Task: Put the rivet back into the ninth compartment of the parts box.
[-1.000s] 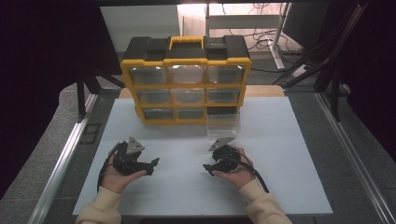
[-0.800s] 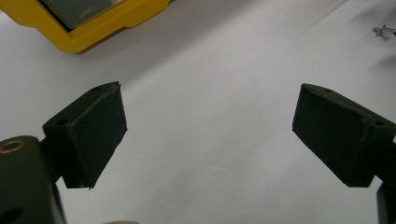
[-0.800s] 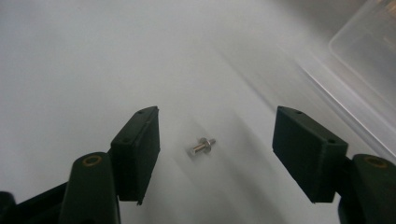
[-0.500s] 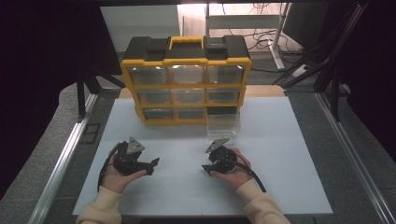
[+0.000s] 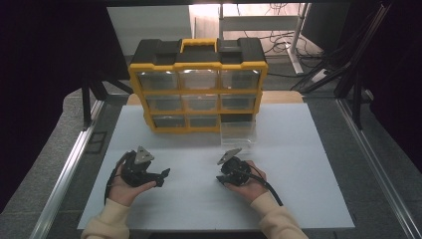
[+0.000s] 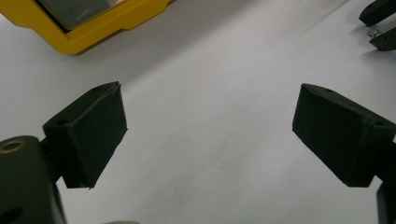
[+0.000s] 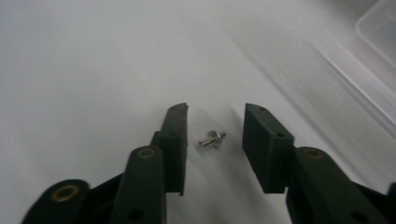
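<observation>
The left black two-jaw gripper (image 5: 161,175) is sitting in the person's left hand (image 5: 123,185) low over the white table sheet (image 5: 308,164), its jaws standing wide apart with nothing but bare sheet lying between them. In the left gripper view its two black pads (image 6: 91,130) are framing a stretch of plain white, with a corner of the yellow and black plastic organiser cabinet (image 5: 198,84) showing beyond.

That cabinet is standing upright at the far side of the sheet, carrying one yellow handle on top and three rows of clear drawers: I am counting eight drawers in place and one dark, open slot at the lower right. One clear plastic drawer (image 5: 239,134) is lying on the sheet just in front of that slot.

Further right, the right black two-jaw gripper (image 5: 220,179) is resting in the person's right hand (image 5: 249,179), near the pulled-out drawer. Its jaws have just been closing and are now standing partly drawn in, one on each side of a single small silver metal screw (image 7: 212,139) lying on its side on the sheet. The pads (image 7: 173,140) are not yet pressing on the screw; a gap is showing on both sides of it. A corner of the clear drawer is showing blurred at the upper right of the right gripper view.
</observation>
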`<move>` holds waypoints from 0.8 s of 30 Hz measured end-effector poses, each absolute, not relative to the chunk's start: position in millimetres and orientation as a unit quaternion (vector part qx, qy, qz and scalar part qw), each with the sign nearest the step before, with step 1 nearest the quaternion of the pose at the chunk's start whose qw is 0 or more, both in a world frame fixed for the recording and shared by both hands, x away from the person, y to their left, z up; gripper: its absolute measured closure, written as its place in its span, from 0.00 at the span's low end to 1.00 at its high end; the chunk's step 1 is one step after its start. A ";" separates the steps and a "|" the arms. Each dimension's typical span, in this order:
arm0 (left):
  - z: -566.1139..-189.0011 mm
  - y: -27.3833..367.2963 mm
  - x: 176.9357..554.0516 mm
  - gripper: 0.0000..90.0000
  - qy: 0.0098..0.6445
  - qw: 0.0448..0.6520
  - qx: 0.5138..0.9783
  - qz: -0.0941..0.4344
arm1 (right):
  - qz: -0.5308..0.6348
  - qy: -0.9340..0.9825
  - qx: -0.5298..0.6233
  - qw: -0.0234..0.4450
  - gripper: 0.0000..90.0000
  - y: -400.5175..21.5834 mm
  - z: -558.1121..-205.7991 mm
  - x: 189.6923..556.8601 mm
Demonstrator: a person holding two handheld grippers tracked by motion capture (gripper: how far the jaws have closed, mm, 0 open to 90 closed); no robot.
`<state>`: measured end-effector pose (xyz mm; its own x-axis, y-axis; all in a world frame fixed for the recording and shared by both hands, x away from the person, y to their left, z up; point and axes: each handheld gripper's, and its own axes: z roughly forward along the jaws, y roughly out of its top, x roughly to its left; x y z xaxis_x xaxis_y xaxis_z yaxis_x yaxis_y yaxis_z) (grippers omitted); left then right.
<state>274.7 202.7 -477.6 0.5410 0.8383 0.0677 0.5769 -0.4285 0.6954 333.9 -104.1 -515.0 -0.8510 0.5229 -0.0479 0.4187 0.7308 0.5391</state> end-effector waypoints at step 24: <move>-476.6 202.4 273.6 0.12 0.427 0.318 0.819 0.213 | 0.289 0.918 0.261 0.070 0.92 -108.8 -506.4 335.5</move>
<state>273.6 202.4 -476.6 0.5445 0.8351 0.0778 0.5633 -0.4329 0.7038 335.5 -108.8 -506.4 -0.8536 0.5205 0.0218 0.4393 0.6966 0.5672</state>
